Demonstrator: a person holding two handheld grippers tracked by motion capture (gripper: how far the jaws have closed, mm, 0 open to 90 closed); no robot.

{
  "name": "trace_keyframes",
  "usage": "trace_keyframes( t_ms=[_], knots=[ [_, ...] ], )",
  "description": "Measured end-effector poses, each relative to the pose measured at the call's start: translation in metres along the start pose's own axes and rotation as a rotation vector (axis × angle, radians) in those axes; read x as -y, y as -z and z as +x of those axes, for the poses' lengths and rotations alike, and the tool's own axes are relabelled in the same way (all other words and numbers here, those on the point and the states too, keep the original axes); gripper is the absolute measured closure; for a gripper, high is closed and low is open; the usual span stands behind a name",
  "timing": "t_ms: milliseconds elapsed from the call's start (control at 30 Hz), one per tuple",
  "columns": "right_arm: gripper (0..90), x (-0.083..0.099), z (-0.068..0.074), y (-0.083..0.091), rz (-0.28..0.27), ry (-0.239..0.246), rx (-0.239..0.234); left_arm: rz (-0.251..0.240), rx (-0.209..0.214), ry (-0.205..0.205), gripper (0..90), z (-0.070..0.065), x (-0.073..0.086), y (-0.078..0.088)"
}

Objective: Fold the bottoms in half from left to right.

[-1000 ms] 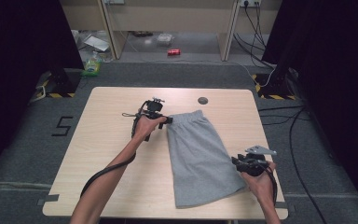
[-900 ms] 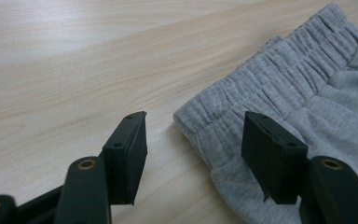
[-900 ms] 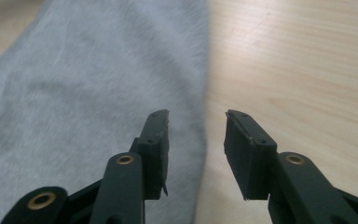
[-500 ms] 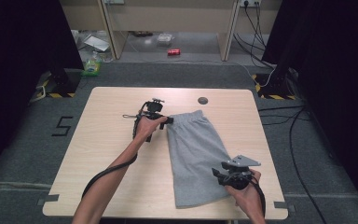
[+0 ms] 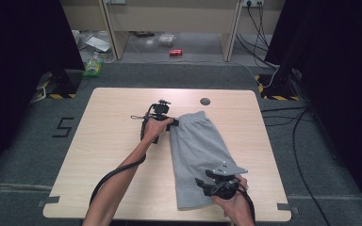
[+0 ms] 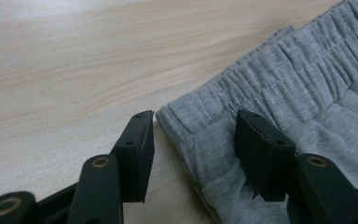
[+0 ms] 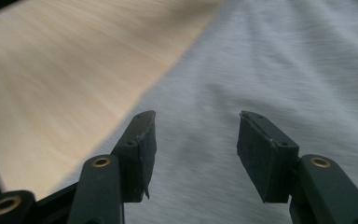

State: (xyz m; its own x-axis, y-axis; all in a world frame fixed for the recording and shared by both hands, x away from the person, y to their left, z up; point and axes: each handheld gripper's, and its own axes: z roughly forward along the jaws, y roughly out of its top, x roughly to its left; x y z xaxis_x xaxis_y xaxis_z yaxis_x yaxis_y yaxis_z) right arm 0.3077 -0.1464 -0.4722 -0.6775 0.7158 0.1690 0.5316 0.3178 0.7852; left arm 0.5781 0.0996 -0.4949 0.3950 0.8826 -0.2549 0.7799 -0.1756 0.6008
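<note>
A pair of grey cotton jersey shorts with a gathered elastic waistband [image 5: 195, 157] lies flat on the pale wooden table [image 5: 108, 155], right of the table's middle, waistband toward the far edge near a small round dark grommet [image 5: 205, 101] and hems toward the near edge. The left gripper [image 5: 173, 122] sits at the waistband's left corner; in the left gripper view its jaws, which have just been closing, stand apart and straddle that corner [image 6: 191, 119], one on bare wood, the other on the fabric, with cloth between them but not pinched. The right gripper [image 5: 202, 183] hovers over the shorts' near hem area; its jaws have just been opening and stand spread above smooth grey cloth [image 7: 261, 84], gripping nothing.
</note>
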Motion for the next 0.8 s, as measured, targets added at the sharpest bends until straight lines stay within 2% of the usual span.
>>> trace_keyframes(
  t_ms=[67, 100, 133, 200, 267, 300, 400, 433, 467, 533, 733, 767, 800],
  knots=[
    [45.9, 0.001, 0.009, -0.004, 0.005, 0.013, -0.014, 0.003, -0.005, -0.003, 50.4, -0.002, -0.001, 0.000],
    [45.9, 0.001, 0.009, -0.004, 0.005, 0.013, -0.014, 0.003, -0.005, -0.003, 52.9, -0.002, -0.001, 0.000],
    [45.3, 0.001, 0.014, -0.006, 0.006, 0.015, -0.023, -0.002, -0.003, -0.009, 52.9, -0.004, -0.001, -0.001],
    [43.8, 0.005, 0.028, -0.014, 0.025, 0.032, -0.055, -0.005, -0.005, -0.019, 60.4, -0.005, -0.001, -0.001],
    [43.7, 0.006, 0.033, -0.016, 0.031, 0.034, -0.067, -0.017, -0.008, -0.017, 62.5, -0.006, -0.002, -0.001],
    [43.1, 0.010, 0.043, -0.021, 0.051, 0.053, -0.086, -0.027, -0.013, -0.023, 66.0, -0.007, -0.002, -0.002],
    [43.0, 0.014, 0.055, -0.028, 0.081, 0.074, -0.120, -0.035, -0.023, -0.037, 68.9, -0.009, -0.003, -0.003],
    [43.0, 0.014, 0.055, -0.028, 0.081, 0.074, -0.120, -0.036, -0.028, -0.045, 68.9, -0.010, -0.003, -0.004],
    [43.0, 0.017, 0.062, -0.034, 0.097, 0.093, -0.125, -0.040, -0.033, -0.050, 69.3, -0.011, -0.005, -0.005],
    [43.1, 0.020, 0.067, -0.038, 0.121, 0.111, -0.124, -0.038, -0.033, -0.054, 69.3, -0.011, -0.006, -0.005],
    [43.9, 0.024, 0.072, -0.044, 0.158, 0.152, -0.113, -0.040, -0.027, -0.055, 69.3, -0.010, -0.006, -0.006],
    [46.9, 0.027, 0.074, -0.047, 0.168, 0.185, -0.099, -0.041, -0.028, -0.058, 69.3, -0.010, -0.006, -0.006],
    [48.8, 0.026, 0.075, -0.047, 0.174, 0.196, -0.092, -0.043, -0.028, -0.058, 69.3, -0.010, -0.006, -0.006]
  ],
)
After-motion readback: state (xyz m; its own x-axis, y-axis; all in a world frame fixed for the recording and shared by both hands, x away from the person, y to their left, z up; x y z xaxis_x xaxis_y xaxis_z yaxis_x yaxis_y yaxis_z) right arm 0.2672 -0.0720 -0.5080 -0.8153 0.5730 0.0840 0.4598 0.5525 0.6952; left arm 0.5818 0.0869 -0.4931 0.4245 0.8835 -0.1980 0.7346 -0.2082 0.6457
